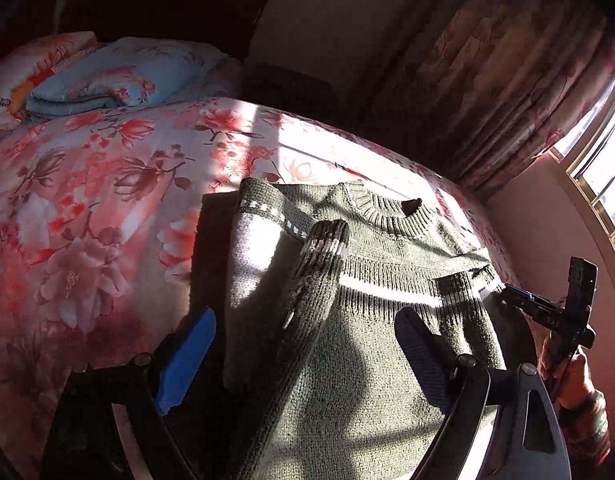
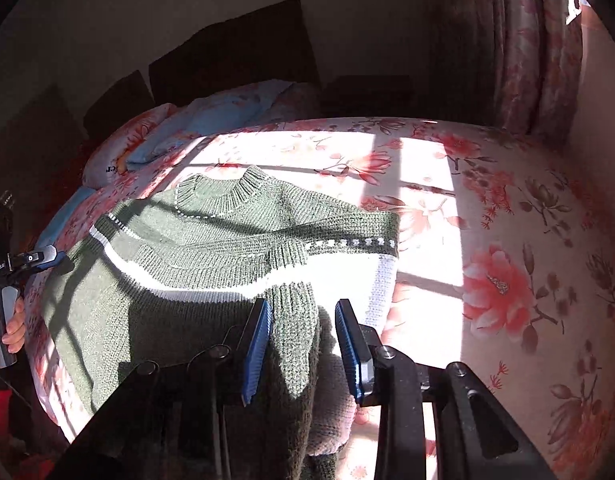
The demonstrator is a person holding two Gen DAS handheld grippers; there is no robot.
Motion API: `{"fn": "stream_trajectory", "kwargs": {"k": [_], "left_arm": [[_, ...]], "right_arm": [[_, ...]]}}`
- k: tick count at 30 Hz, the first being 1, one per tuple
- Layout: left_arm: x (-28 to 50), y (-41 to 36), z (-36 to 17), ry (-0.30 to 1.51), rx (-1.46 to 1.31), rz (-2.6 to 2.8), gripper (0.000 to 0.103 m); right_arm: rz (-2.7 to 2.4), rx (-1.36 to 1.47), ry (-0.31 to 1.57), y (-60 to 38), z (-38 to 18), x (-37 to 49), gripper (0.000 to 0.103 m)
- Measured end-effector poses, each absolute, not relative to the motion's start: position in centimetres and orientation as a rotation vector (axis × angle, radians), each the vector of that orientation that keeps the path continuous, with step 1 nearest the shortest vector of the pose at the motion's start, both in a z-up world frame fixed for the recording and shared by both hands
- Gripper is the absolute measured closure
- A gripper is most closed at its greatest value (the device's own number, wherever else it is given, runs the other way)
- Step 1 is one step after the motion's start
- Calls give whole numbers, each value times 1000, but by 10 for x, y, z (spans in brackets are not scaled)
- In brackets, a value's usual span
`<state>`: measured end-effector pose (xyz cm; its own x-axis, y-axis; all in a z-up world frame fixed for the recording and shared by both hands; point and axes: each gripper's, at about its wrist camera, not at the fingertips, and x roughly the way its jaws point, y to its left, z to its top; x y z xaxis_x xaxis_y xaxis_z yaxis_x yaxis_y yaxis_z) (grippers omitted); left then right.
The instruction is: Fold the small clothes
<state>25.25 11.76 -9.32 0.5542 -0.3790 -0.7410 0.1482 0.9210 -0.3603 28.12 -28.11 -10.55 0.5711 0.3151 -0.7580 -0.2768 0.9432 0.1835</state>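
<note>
Green sweater (image 2: 211,240) spread flat on floral bed (image 2: 507,240), both sleeves folded across chest, sunlit. Right gripper (image 2: 303,344) over lower sleeve (image 2: 295,320), jaws narrow, apart from knit, nothing pinched. Left gripper (image 1: 303,360) above hem, jaws wide, empty. Pillows (image 1: 107,76) at bed's head; curtain (image 1: 507,92) by window.

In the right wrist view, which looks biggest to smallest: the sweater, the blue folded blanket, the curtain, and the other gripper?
1. sweater, largest by far, though it lies nearest the camera.
2. curtain, a tall strip at the top right.
3. blue folded blanket, a narrow band by the headboard.
4. left gripper, smallest, partly cut off by the left edge.
</note>
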Motion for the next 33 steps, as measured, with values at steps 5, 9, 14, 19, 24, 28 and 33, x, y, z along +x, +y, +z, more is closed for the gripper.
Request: {"fn": "stream_trajectory", "kwargs": {"k": [5, 9, 14, 19, 24, 28, 33], "left_arm": [[274, 97, -101, 991, -138, -338, 0], [284, 89, -111, 1018, -99, -325, 0], [285, 85, -112, 989, -48, -282, 0], [284, 80, -103, 954, -17, -285, 0], [297, 64, -112, 1007, 18, -328, 0], [289, 75, -101, 967, -105, -380, 0], [274, 102, -37, 814, -227, -439, 0]], "right_arm": [[354, -92, 909, -260, -107, 286, 69], [351, -186, 890, -250, -107, 282, 69], [347, -202, 855, -251, -107, 276, 72], [341, -207, 849, -252, -107, 272, 73], [350, -196, 843, -254, -106, 271, 78], [370, -148, 741, -259, -85, 251, 94], [372, -18, 619, -282, -30, 241, 95]]}}
